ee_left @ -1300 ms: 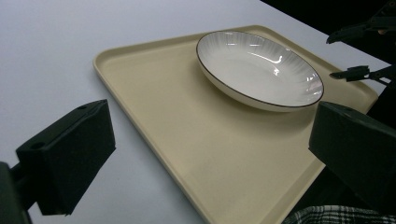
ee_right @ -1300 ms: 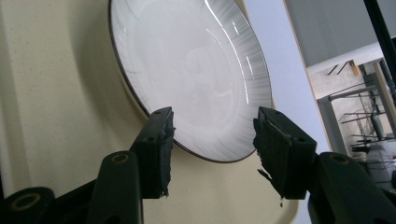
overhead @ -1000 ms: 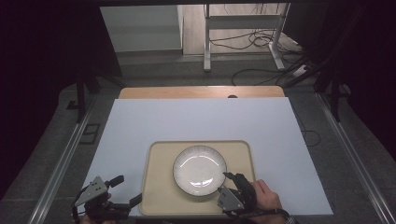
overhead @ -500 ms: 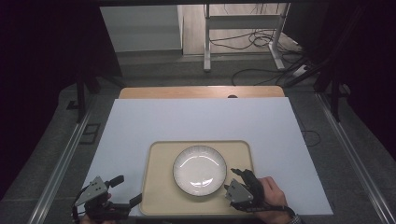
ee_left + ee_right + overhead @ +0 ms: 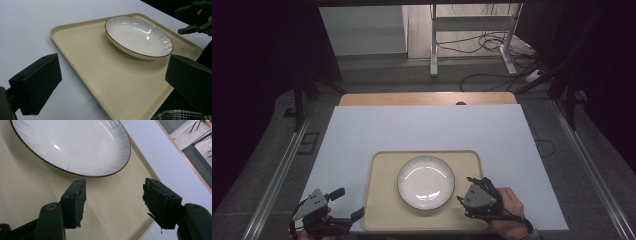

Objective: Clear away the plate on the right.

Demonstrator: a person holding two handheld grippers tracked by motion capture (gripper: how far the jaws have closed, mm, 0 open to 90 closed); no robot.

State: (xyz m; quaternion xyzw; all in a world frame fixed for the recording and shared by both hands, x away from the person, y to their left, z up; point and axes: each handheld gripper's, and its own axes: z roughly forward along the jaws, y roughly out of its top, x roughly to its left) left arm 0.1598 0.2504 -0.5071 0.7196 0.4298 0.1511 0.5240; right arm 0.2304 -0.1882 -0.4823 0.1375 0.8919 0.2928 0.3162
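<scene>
A white shallow plate [image 5: 426, 181] with a thin dark rim sits in the middle of a beige tray [image 5: 384, 210] near the table's front edge. My right gripper [image 5: 465, 189] stands open over the tray's right part, just off the plate's right rim and holding nothing. In the right gripper view the plate [image 5: 72, 145] lies ahead of the open gripper [image 5: 116, 200], with bare tray [image 5: 25, 195] below. My left gripper [image 5: 348, 202] is open at the tray's front left corner. In the left gripper view the open gripper [image 5: 113, 82] frames the tray [image 5: 82, 55] and plate [image 5: 138, 35], with the right gripper [image 5: 193, 18] beyond.
The tray rests on a white table top [image 5: 427, 130] with a wooden strip [image 5: 427, 98] at its far edge. Metal rails run along both sides of the table. Beyond it are desk legs and cables [image 5: 472, 45] on the floor.
My right gripper has shifted a little to the right and away from me along the plate's rim, staying open. The left gripper, tray and plate have not moved.
</scene>
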